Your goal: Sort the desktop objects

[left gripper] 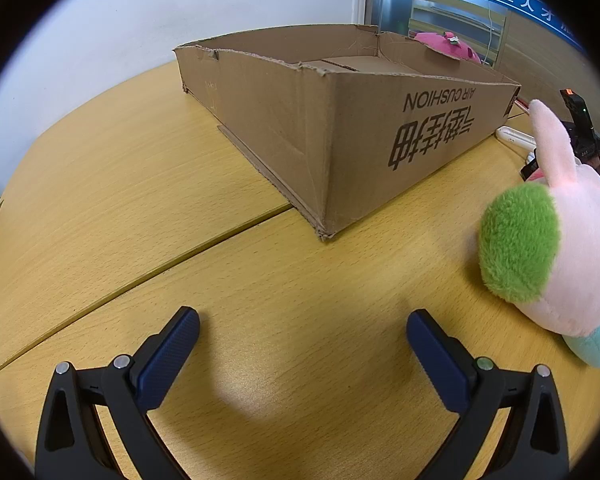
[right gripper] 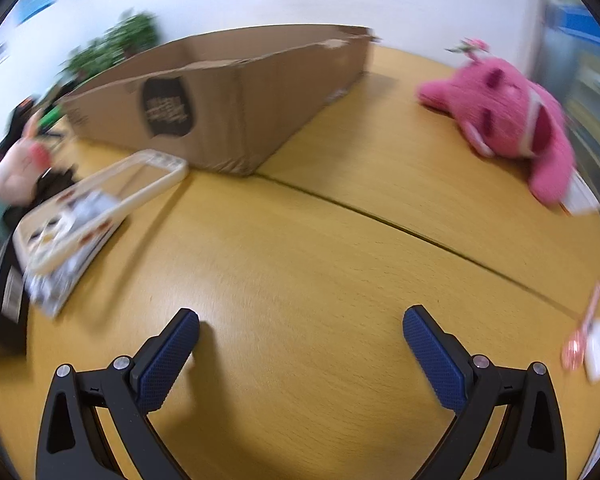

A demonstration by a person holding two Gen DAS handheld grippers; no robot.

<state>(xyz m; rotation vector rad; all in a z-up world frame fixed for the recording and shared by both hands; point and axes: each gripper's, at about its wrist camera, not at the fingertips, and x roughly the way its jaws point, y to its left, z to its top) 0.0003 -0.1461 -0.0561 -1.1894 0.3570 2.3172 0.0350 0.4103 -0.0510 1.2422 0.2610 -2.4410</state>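
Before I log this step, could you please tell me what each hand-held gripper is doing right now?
Left hand-held gripper: open, holding nothing.
Right hand-held gripper: open, holding nothing.

Both tongs, left and right, have black angular frames with silver round screws and dark-blue textured pads.

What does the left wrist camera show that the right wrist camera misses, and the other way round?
Only the left wrist view shows the box's "AIR CUSHION" print and the left tongs, open. Only the right wrist view shows a cream frame on a printed packet, small items at the table's right edge, and the right tongs, open. Both show the cardboard box, wooden table, pink plush and the pale bunny plush.
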